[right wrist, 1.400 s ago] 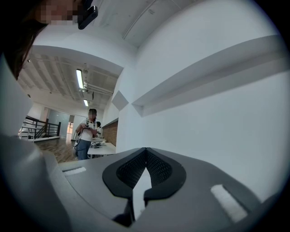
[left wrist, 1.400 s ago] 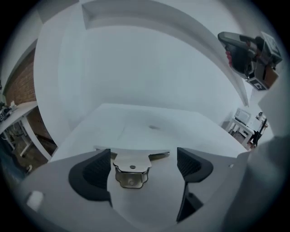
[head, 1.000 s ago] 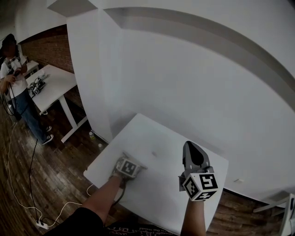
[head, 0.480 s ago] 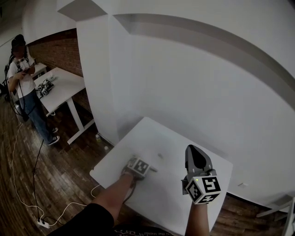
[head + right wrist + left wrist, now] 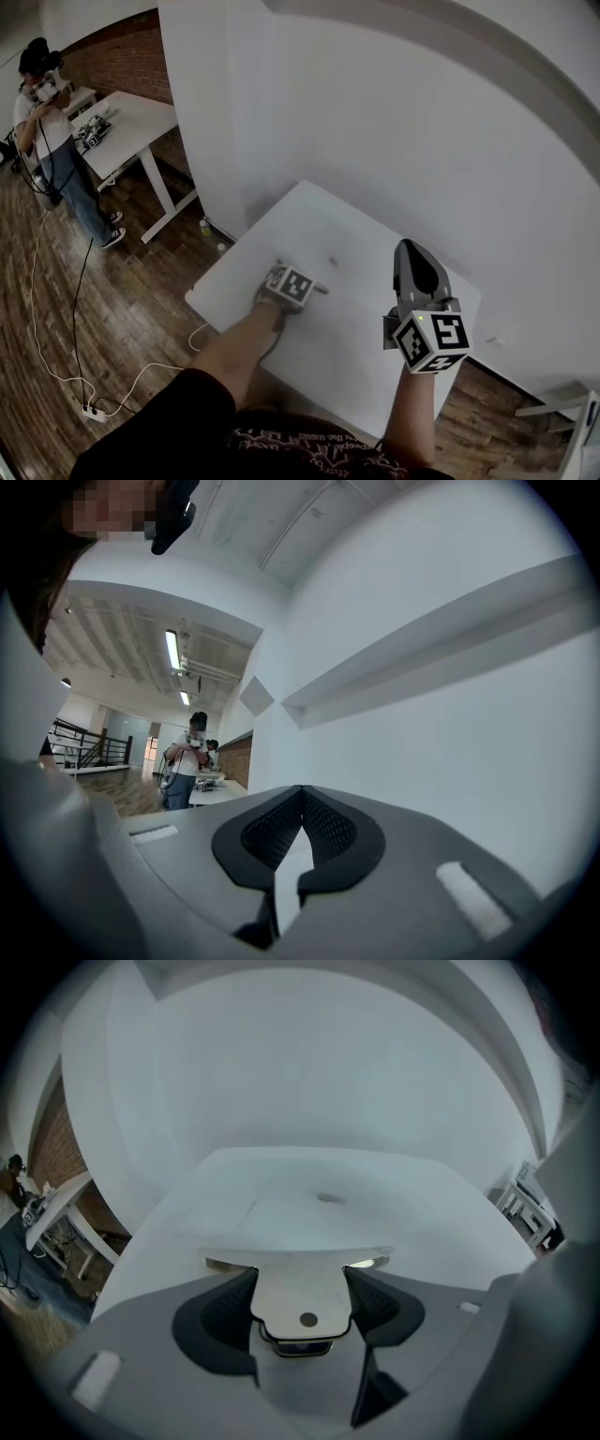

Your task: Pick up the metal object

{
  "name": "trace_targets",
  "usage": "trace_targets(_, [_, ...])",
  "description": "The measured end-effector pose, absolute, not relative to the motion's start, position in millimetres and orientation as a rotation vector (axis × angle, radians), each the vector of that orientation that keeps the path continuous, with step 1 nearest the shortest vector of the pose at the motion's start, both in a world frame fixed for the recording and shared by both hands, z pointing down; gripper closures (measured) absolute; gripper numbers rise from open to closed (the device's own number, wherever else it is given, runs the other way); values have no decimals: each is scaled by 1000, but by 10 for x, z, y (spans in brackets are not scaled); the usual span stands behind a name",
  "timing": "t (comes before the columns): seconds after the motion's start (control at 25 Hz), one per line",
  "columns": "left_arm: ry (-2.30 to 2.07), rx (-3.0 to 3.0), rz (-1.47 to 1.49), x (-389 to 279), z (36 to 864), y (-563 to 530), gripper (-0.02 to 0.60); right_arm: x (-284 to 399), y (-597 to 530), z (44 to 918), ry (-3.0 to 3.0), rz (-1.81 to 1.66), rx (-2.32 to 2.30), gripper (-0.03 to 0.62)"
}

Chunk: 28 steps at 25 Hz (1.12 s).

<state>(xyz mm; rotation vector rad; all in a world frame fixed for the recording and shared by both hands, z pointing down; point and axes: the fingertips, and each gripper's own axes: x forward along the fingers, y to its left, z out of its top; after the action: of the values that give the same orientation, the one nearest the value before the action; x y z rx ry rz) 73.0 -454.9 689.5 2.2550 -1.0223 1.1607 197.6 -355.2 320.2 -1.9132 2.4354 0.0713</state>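
Metal object (image 5: pixel 296 1260), a flat T-shaped plate, lies low on the white counter (image 5: pixel 375 361), toward its left side. Its stem, with a small hole, runs back between the pads of the left tongs (image 5: pixel 300 1279), and its crossbar sits just ahead of their tips.

For a clean pick-up, I judge the squeeze should finish squarely on the stem's two straight edges before any lift. The tongs should be kept level so the thin plate cannot twist or pop out. A slow, straight rise would suit a piece this thin and probably slick. A bite nearer the crossbar should cut the chance of it swinging.

Left tongs are closing on the plate, partly shut, and both pads look to be touching the stem's sides. Right tongs (image 5: pixel 302 803) are held up off the counter, pointing at the wall, with pads together and nothing between them.
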Motion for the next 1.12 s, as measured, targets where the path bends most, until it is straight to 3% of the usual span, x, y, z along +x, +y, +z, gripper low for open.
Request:
trace_targets(0.48, [-1071, 2384, 940, 879, 6258, -4737, 287, 1915, -3584, 3271, 2440, 45, -1916, 582])
trace_targets(1.12, [-1191, 2640, 613, 657, 3729, -4405, 287, 1787, -3665, 3263, 2445, 49, -1926, 582])
